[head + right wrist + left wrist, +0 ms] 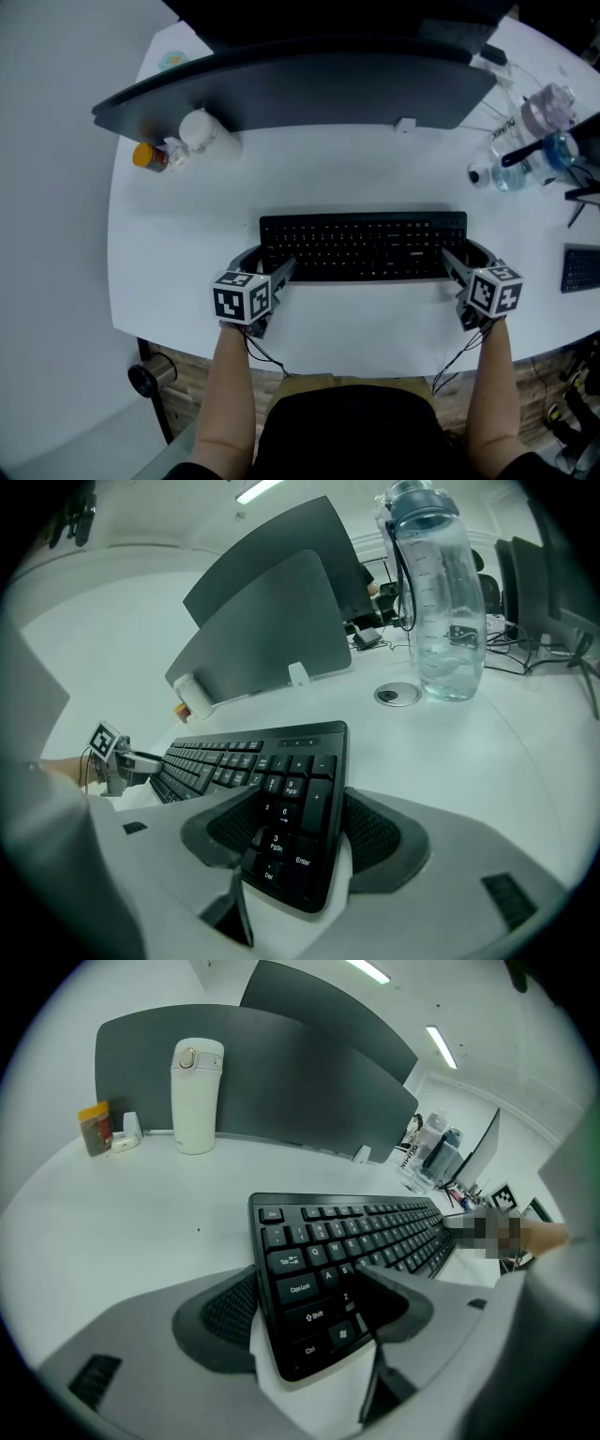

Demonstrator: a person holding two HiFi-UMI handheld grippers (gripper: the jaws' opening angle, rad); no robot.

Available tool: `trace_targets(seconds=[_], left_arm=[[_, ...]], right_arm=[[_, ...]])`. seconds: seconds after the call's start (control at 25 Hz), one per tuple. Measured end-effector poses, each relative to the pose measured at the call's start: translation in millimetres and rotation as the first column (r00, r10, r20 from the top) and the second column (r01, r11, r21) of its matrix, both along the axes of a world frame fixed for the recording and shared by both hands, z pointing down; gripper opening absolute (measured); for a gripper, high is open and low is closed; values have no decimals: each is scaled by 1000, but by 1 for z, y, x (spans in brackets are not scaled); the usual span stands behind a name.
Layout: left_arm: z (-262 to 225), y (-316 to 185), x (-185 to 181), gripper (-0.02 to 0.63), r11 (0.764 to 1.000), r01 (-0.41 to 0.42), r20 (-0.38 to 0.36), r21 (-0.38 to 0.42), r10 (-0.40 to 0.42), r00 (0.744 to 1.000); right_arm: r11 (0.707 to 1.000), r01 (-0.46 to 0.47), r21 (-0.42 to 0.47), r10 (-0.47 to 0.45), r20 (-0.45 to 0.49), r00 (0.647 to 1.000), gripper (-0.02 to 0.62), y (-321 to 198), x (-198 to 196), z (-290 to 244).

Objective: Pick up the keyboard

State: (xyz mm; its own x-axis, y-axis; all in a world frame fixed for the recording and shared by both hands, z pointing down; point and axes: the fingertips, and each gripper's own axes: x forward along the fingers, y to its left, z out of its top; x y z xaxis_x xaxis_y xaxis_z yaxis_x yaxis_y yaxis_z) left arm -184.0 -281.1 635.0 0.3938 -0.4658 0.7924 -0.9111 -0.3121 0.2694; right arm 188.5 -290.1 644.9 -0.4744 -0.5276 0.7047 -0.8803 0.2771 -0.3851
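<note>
Keyboard (364, 246) lying flat on the white table (375, 169), long edge toward me, with the dark divider panel (300, 89) behind it. My left gripper (265, 264) is clamped on its left end and my right gripper (467, 258) on its right end; in each, one pad bears against the short edge and the other lies over the keys. I judge the board light and stiff but long and smooth-sided: both ends should rise together and level, or it may pivot and slip. Keys give under a pad, so the frame is the surer hold. White flask (204, 133), orange-capped jar (150, 157) and clear water bottle (534, 141) stand well apart behind it; nothing blocks a straight lift
</note>
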Motion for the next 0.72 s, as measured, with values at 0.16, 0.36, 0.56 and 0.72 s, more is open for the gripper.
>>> trace_targets(seconds=[0.16,0.36,0.56,0.72], left_arm=[[0,0,0,325,1000,2,-2,-2,-2,1000],[0,-1,1,325,1000,11,3,-1,-11,1000],[-1,-1,0,321,1000,14,-8,0,-14,1000],[0,-2,1,321,1000,6,-7,-3,-6,1000]], right_arm=[[1000,-4,-5,4,-3,1000,288,1,0,0],[1000,-18,1,18,6,1000,287,-1,0,0],[999,-35,20,35,20,999,287,1,1,-1],[999,-44,9,44,17,999,287,5,1,1]])
